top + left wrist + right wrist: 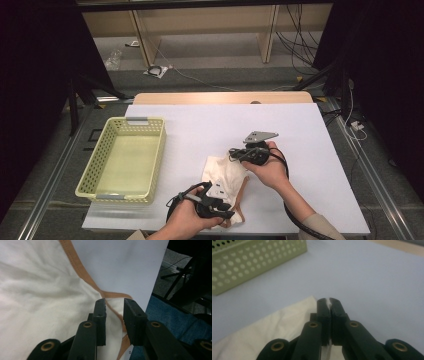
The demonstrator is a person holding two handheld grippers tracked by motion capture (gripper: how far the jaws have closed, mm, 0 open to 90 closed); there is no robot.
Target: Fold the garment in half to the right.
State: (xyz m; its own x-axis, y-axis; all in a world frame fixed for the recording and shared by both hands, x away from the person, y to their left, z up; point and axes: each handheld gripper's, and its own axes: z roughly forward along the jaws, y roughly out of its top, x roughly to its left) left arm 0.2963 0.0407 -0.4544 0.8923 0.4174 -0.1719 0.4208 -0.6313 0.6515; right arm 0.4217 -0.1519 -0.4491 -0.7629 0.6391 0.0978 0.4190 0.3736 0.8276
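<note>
Right gripper (329,302) clamped on cloth (269,327) — left gripper (115,303) agape

left gripper (114,305) parted, right gripper (328,301) clamped

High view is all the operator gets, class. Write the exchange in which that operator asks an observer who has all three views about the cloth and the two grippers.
Operator: Has the right gripper actually caught the cloth?
Observer: Yes. In the right gripper view, the right gripper has its jaws shut on a thin fold of the cream cloth.
Operator: And the left gripper?
Observer: No grip there. In the left gripper view, the left gripper has its jaws apart, and the cloth's tan strap runs into the gap unpinched.
</note>
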